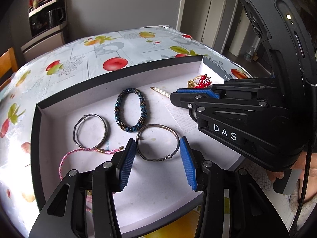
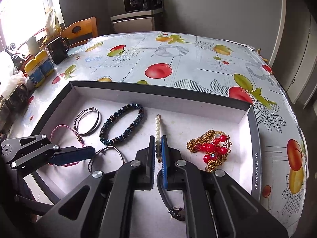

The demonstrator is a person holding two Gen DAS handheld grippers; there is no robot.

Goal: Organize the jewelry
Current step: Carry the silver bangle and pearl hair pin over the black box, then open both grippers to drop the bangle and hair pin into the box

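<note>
Right wrist view: right gripper [image 2: 158,148] nearly closed around pearl hair clip [image 2: 158,128], on box lid [image 2: 158,95] floor, 12 o'clock. Left gripper [image 1: 157,164] wide open, empty, straddling wire bangle [image 1: 158,142]. Risk: smooth pearls slip from pads, clip twists.

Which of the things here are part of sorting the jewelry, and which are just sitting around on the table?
Part of the job:
box lid tray
blue beaded bracelet
pearl hair clip
red bead and gold chain necklace
metal bangles
pink cord bracelet

Just lying about:
black mug
yellow-lidded containers
</note>
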